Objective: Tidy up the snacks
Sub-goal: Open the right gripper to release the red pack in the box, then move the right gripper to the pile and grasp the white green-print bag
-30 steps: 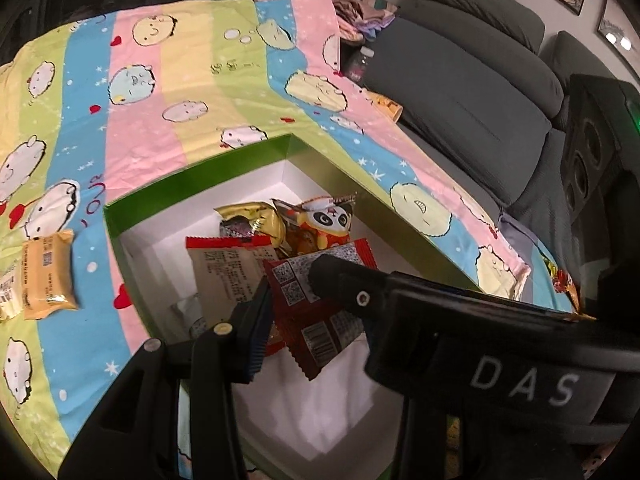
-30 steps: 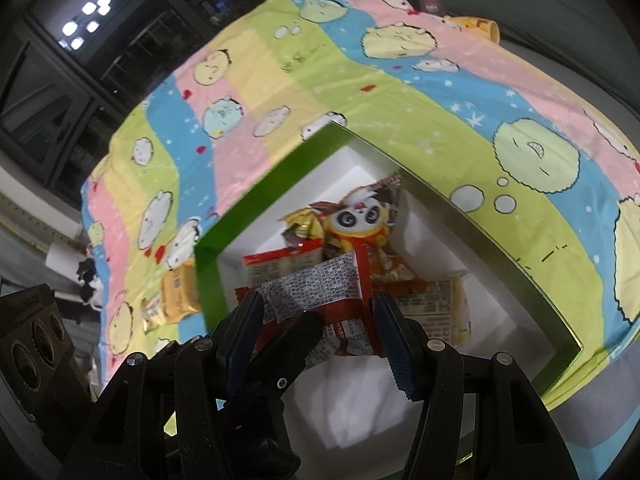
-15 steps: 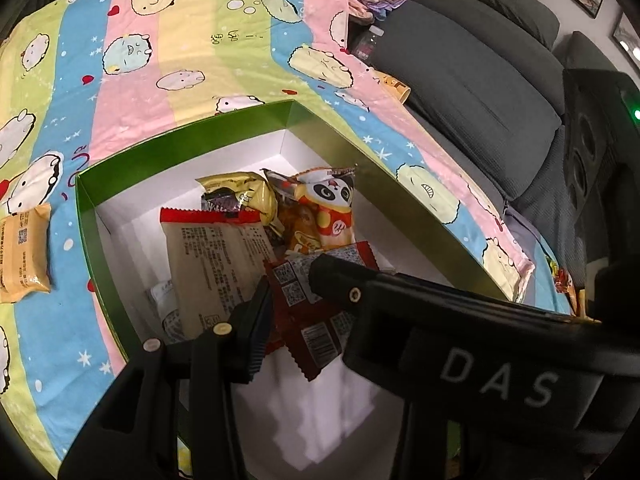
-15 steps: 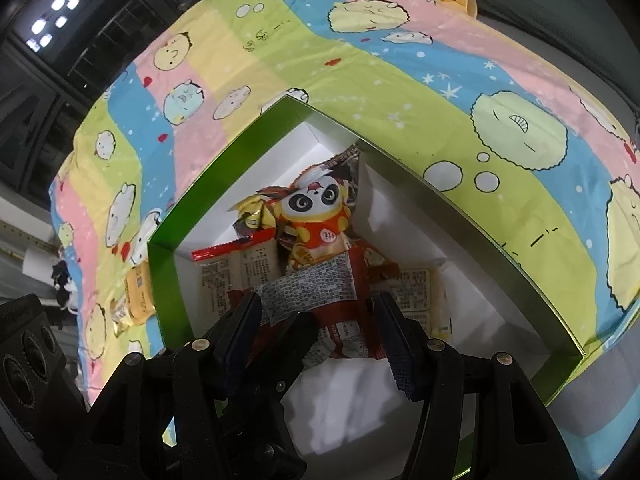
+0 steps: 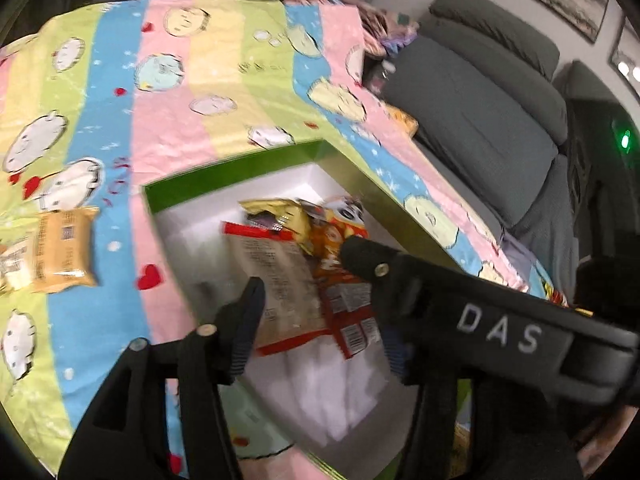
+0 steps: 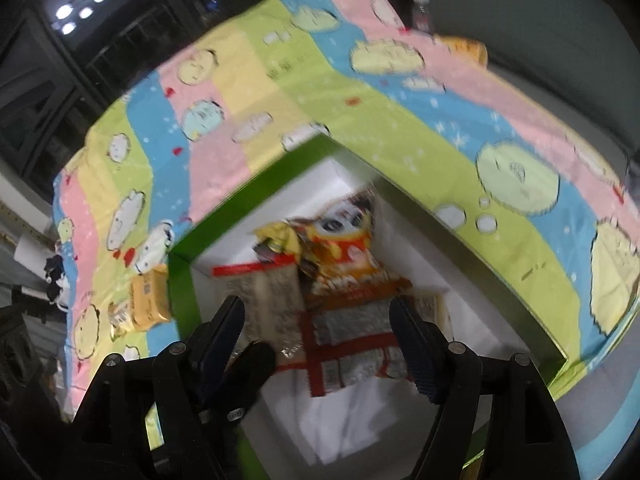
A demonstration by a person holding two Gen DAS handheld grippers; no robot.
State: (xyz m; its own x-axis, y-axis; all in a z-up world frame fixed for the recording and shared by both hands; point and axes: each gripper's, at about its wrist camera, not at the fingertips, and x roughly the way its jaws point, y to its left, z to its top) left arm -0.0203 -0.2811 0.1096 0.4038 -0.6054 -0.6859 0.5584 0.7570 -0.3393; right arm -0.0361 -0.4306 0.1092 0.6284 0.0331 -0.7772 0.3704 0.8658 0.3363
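Observation:
A green-rimmed white box [image 5: 224, 178] [image 6: 244, 196] sits on the striped cartoon sheet. Inside lie several snack packs: a red-edged beige pack [image 5: 276, 276] [image 6: 272, 292], a red and grey pack [image 5: 352, 316] [image 6: 352, 336], a panda pack [image 6: 340, 236] and a yellow pack [image 5: 276, 216]. My left gripper [image 5: 320, 308] is open and empty above the box. My right gripper [image 6: 316, 340] is open and empty above the red and grey pack, which lies loose in the box. The black tip of the other gripper [image 6: 252, 364] shows in the right wrist view.
An orange snack pack [image 5: 64, 252] [image 6: 148, 300] and a paler one [image 5: 12, 264] lie on the sheet left of the box. A grey sofa [image 5: 480, 112] stands to the right. Clothes and a bottle [image 5: 384, 68] lie at the sheet's far edge.
The red and grey pack left the left gripper's jaws and now lies in the box. Both grippers have opened wider and pulled back up from the box. The frames are blurred by motion.

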